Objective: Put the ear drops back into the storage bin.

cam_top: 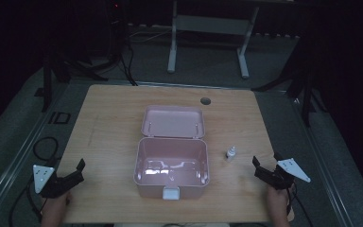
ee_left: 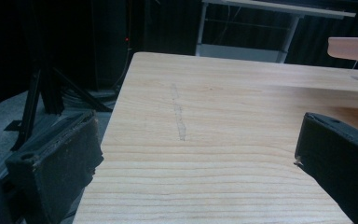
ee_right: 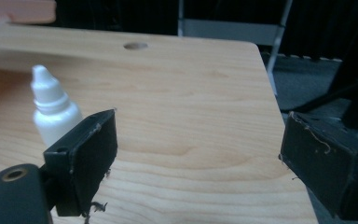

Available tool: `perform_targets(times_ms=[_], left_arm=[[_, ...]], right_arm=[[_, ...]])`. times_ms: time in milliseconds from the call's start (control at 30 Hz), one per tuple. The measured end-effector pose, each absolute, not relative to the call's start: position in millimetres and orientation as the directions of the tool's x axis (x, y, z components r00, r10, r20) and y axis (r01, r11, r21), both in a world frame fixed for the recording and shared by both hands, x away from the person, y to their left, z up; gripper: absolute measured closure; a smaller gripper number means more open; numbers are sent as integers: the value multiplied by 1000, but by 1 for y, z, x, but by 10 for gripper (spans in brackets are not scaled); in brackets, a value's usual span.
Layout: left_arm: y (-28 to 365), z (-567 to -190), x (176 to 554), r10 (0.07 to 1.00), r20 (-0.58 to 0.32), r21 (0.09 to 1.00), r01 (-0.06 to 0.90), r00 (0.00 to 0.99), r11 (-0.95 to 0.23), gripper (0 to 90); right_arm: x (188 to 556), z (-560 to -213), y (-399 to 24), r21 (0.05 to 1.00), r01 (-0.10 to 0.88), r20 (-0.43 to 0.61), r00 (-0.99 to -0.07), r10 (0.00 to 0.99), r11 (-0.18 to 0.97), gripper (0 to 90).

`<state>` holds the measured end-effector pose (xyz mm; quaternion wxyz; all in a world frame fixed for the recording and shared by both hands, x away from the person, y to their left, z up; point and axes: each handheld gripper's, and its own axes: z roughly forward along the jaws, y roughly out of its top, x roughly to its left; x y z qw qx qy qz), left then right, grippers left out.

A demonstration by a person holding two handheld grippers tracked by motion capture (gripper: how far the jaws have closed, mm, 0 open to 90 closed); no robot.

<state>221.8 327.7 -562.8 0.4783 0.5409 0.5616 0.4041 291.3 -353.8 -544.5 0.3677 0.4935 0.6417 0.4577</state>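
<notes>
Pink box point(cam_top: 171, 163) open, mid-table; dropper bottle point(cam_top: 230, 153) right; cable hole point(cam_top: 205, 100) behind

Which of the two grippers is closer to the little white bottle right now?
The right gripper, at the table's right edge: the white bottle stands just ahead of its open jaws. The left gripper sits across the pink box, far from it.

Glossy pink plastic box point(cam_top: 172, 163), matt wood table point(cam_top: 108, 127), white plastic btl point(cam_top: 230, 153).
</notes>
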Motion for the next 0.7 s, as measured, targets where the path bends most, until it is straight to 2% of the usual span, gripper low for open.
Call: perform_targets(times_ms=[200,500,600,700], left_arm=[[328,-563,222,994,-100,971,221,43,88,5],[328,-563,222,994,-101,971,221,42,90,5],[328,-563,222,994,-100,971,220,42,89,5],[328,-563,222,994,-101,971,220,42,89,5]], right_arm=[[295,-546,-350,938,320,-49,-252,966,131,106],[305,-541,-348,912,391,10,-318,948,122,107],[308,-537,-348,896,429,22,-306,952,117,107],[310,-535,-349,884,454,21,-280,960,113,145]])
